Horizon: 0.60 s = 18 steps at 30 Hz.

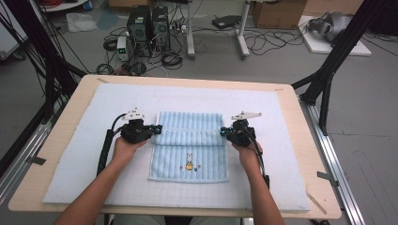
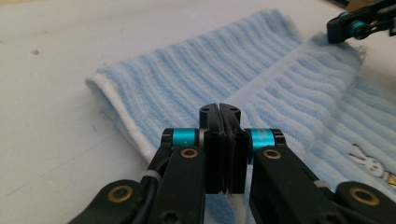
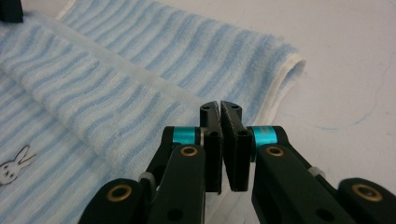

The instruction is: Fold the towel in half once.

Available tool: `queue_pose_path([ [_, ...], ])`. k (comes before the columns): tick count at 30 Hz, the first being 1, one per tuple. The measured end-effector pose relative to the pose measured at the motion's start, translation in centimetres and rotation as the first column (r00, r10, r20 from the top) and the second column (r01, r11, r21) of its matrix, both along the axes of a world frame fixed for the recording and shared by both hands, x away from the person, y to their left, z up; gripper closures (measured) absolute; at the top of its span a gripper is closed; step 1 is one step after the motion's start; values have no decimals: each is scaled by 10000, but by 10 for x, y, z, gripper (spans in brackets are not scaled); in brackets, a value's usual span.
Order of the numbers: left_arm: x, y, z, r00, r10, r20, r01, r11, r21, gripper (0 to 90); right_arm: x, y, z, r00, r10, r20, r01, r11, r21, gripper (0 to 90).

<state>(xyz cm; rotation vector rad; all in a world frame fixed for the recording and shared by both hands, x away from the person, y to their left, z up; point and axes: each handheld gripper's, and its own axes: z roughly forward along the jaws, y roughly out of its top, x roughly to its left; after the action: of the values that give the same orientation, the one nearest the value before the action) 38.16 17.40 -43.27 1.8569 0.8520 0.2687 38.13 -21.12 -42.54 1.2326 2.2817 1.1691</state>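
While the near half of the striped blue towel (image 1: 189, 159) lies flat on the pale mat (image 1: 84, 173) of the desk (image 1: 324, 187), with its small rabbit motif (image 1: 188, 161) close to the near hem, the far part is seen doubled over toward the person, so that a folded band crosses the cloth from left to right. That band is the long axis on which the coming move is judged to turn.

At the left end of the band the left gripper (image 1: 157, 129) is held pointing right, and at the right end the right gripper (image 1: 224, 132) is held pointing left, so each side edge is served by the hand nearest it. The towel therefore lies between the two sets of fingers, inward of each.

From the left gripper view, the fingers (image 2: 212, 140) are seen pressed fully together, with the towel's white-edged side directly beneath and ahead of them; whether a layer of cloth is pinched cannot be told for certain. From the right gripper view, the fingers (image 3: 212, 144) are likewise closed at the tips, standing over the right edge where the fold rounds off.

Farther off, beyond the fold, bare mat is left up to the far rim of the desk.
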Motion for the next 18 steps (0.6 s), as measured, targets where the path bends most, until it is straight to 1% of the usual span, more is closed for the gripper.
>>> queue_pose_path([
  [3,-8,2,2,9998,-116,134,118,9998,-173,880,-5,-3,0,10000,-18,34,17,9998,181,868],
  [4,-11,2,3,9998,-162,118,164,9997,-175,880,-6,-4,1,10000,-39,28,38,9996,278,838],
  [5,-13,3,3,9997,-174,178,177,9997,-185,880,-7,-4,2,10000,-50,66,48,9993,363,771],
  [6,-15,4,3,9996,-185,194,191,9993,-308,880,-7,-3,3,9999,-44,107,38,9987,509,686],
  [7,-17,5,4,9995,-239,188,245,9991,-343,880,-8,-2,4,9999,-96,115,88,9976,681,580],
  [8,-19,5,3,9994,-260,223,269,9988,-407,880,-7,-1,4,9996,-248,119,238,9964,810,474],
  [9,-20,6,3,9993,-272,248,282,9989,-387,880,-5,0,4,9995,-329,26,325,9947,977,407],
  [10,-22,7,2,9994,-278,227,288,9986,-438,880,-3,2,3,9991,-412,-29,413,9928,1122,398],
  [11,-23,7,2,9994,-273,216,283,9985,-477,880,-1,4,2,9991,-424,-64,428,9935,1058,400],
  [12,-24,8,1,9994,-274,193,284,9982,-532,880,0,7,0,9991,-413,-84,418,9960,792,414],
  [14,-25,9,-1,9995,-294,151,302,9977,-605,880,4,12,-4,9992,-357,-197,365,9984,433,464],
  [15,-26,9,-1,9995,-291,148,300,9977,-613,880,7,15,-7,9989,-380,-259,383,9992,132,478],
  [17,-27,10,-2,9995,-269,159,280,9971,-705,880,10,20,-11,9983,-318,-479,316,9995,-63,541],
  [18,-27,10,-2,9994,-290,181,302,9968,-743,880,11,21,-13,9985,-290,-470,280,9994,-218,594],
])
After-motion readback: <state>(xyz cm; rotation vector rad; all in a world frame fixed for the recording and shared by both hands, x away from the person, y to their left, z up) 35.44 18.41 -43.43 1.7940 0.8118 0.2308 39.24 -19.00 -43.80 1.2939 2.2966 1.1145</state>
